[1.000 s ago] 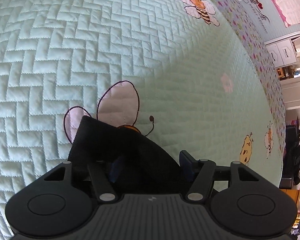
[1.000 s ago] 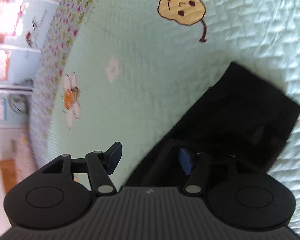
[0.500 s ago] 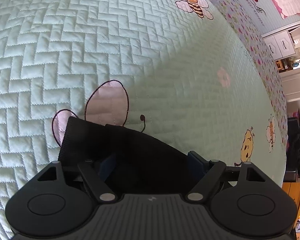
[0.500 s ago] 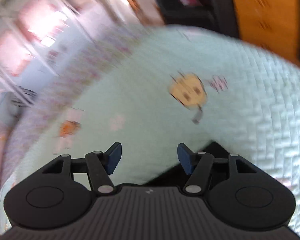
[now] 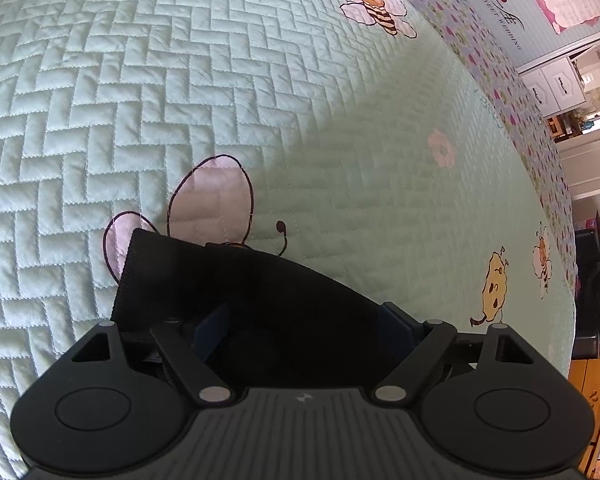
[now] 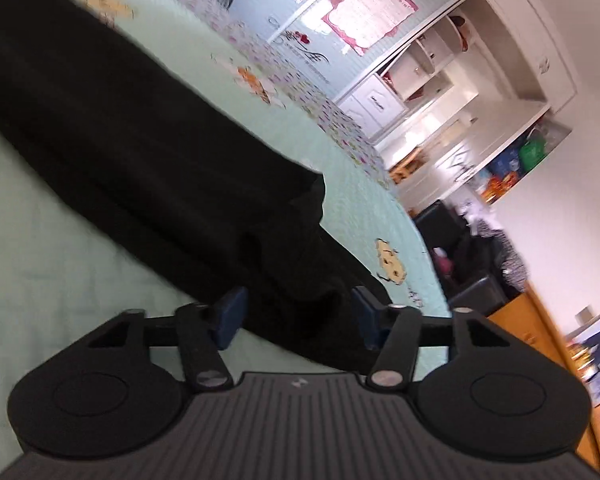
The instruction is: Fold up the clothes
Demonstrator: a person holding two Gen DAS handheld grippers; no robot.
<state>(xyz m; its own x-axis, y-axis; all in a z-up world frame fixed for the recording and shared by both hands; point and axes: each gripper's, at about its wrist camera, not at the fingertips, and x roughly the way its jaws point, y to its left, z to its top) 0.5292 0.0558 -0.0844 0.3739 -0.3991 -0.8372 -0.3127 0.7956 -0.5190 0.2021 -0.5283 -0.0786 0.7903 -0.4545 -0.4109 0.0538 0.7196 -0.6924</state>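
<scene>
Between the fingers of the left gripper (image 5: 304,322) there is nothing but dark cloth: its jaws stand wide apart, the blue pads on either side of a flat stretch of the black garment (image 5: 236,280) without pinching it. Just ahead of those pads the cloth ends in a straight hemmed edge that runs across the jaws from left to right, its left corner lying over the pink wings of a bee stitched into the mint quilt (image 5: 180,100). Beyond that edge there is only open bedspread.

The right gripper (image 6: 296,316) is spread too, gripping nothing that I can see. Here the garment (image 6: 120,128) runs away from the jaws, up and to the left, as a long dark band; a squared end, which seems doubled over, shows ahead and a little right of the pads, with quilt (image 6: 60,272) bare to the left. This view is tilted and blurred, so how many layers lie there I cannot tell.

So both grippers sit right over the cloth, neither nearer than the other; the left meets an edge crosswise, the right looks down the piece's length. Whether this lay is a fold just let go or one about to be gathered, the scene fits either.
</scene>
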